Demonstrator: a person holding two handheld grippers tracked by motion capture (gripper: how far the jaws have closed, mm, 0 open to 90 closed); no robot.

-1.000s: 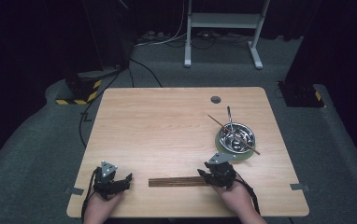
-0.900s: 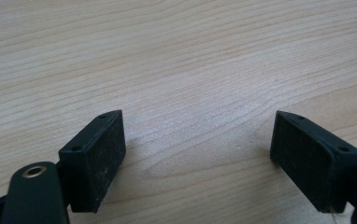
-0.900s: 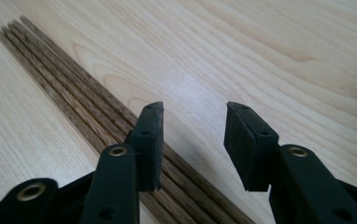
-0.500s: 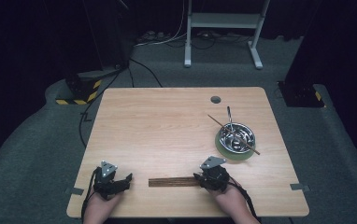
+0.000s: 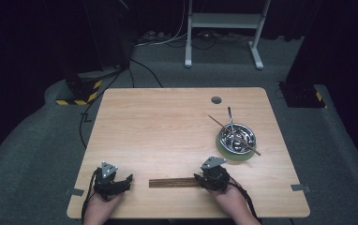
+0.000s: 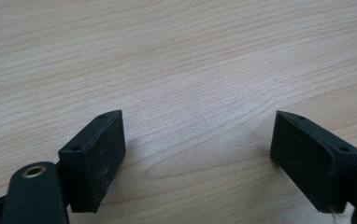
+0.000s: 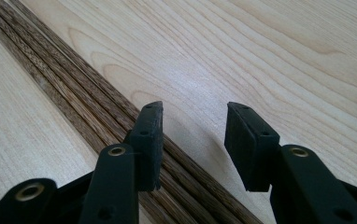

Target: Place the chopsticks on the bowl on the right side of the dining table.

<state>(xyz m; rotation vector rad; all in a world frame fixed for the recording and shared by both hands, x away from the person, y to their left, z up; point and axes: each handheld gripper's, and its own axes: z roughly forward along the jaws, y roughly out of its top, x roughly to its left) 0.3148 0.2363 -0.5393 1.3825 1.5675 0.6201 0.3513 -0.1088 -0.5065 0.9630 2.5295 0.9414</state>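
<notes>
- Left gripper [image 5: 113,180] rests near the front left corner of the wooden table [image 5: 167,126], jaws spread wide over bare wood, nothing between them.
- Dark wooden chopsticks [image 5: 173,182] lie in a tight row along the front edge, between the two grippers.
- Right gripper [image 5: 211,176] sits at the right end of that row, jaws parted; in the right gripper view its left pad [image 7: 149,140] stands over the outermost chopsticks [image 7: 74,93], the other over bare table.
- Risk: closing from this offset would probably pinch one edge stick, or none; the sticks touch, so a pad could roll or scatter neighbours.
- Risk: sticks lie flat, so a shallow grip may slip off.
- Farther right, a metal bowl [image 5: 236,138] on a green plate [image 5: 235,154] holds a chopstick [image 5: 233,134] and metal utensils; well apart, path open.
- Cable hole [image 5: 216,100] at the rear, no obstruction.
</notes>
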